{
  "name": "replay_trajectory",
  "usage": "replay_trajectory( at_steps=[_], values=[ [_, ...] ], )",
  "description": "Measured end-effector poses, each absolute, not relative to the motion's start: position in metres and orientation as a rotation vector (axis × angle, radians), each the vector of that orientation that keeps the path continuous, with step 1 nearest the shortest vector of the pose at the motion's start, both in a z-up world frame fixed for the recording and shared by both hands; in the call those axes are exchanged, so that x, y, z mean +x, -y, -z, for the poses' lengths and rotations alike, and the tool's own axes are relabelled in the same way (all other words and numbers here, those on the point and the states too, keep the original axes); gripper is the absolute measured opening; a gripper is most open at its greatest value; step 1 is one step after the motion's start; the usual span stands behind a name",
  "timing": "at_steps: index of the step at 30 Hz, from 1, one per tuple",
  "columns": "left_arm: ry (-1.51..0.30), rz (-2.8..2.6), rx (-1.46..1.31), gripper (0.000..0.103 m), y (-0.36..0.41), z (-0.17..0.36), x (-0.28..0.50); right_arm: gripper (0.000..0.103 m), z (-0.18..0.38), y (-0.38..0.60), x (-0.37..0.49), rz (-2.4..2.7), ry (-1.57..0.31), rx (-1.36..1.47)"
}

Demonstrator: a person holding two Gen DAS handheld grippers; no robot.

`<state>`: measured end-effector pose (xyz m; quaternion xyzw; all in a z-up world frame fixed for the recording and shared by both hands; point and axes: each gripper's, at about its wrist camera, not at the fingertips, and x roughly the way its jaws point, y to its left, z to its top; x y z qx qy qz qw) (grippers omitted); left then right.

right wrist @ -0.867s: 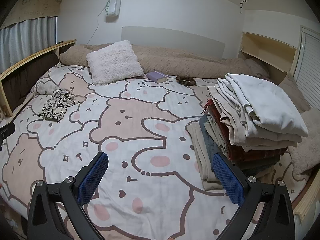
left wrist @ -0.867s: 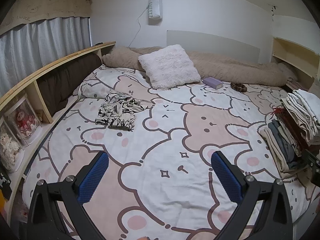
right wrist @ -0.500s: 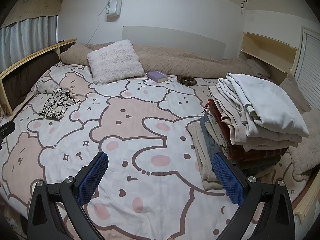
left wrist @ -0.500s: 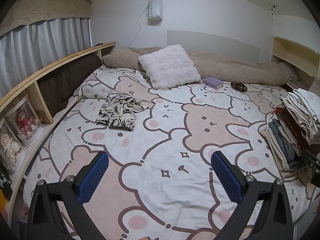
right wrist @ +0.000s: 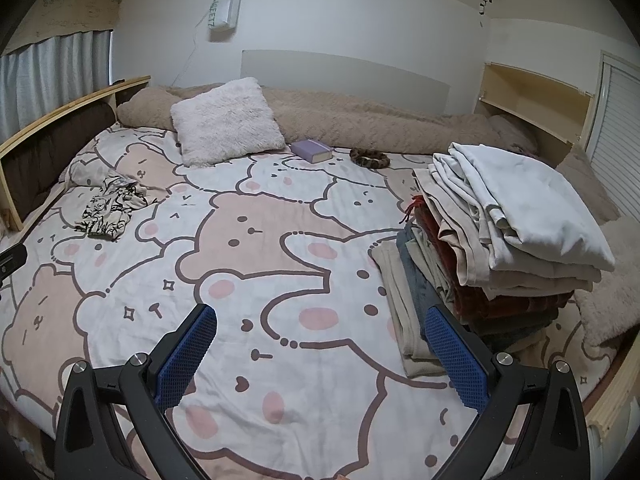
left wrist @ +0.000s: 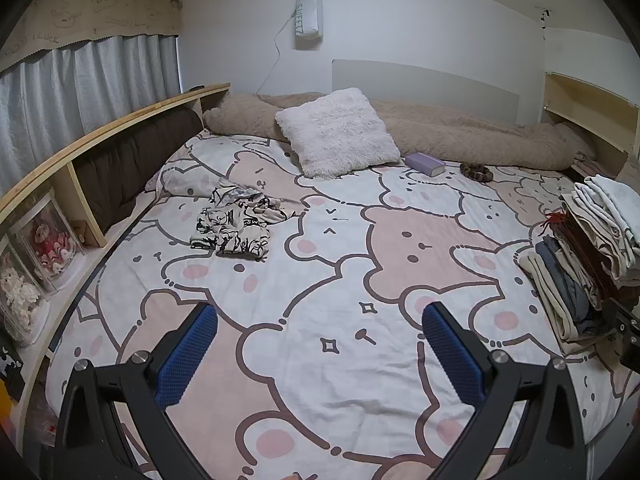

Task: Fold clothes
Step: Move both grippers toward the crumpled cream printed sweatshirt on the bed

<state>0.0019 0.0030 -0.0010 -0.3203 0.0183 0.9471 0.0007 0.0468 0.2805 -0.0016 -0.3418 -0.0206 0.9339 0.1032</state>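
Note:
A crumpled black-and-white patterned garment (left wrist: 236, 227) lies on the bear-print bedspread (left wrist: 340, 360) at the far left; it also shows in the right wrist view (right wrist: 110, 206). A tall stack of folded clothes (right wrist: 496, 240) stands at the right side of the bed, also seen in the left wrist view (left wrist: 588, 256). My left gripper (left wrist: 320, 354) is open and empty above the near part of the bed. My right gripper (right wrist: 320, 356) is open and empty, its right finger just in front of the stack.
A fluffy white pillow (left wrist: 340, 132), a purple book (left wrist: 426, 163) and a brown scrunchie (left wrist: 476, 172) lie near the beige bolster (left wrist: 460, 136) at the headboard. A wooden shelf (left wrist: 80, 152) with boxed dolls (left wrist: 44, 240) runs along the left.
Both grippers have drifted slightly; the views shift a little. Nothing on the bed has moved, and both grippers stay open.

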Motion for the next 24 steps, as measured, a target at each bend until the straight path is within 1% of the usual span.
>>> replay_trajectory(
  at_steps=[24],
  values=[
    [-0.050,-2.945,-1.052,0.103,-0.001,0.017,-0.014,0.103,0.011,-0.276,0.034,-2.732,0.076,-1.050]
  ],
)
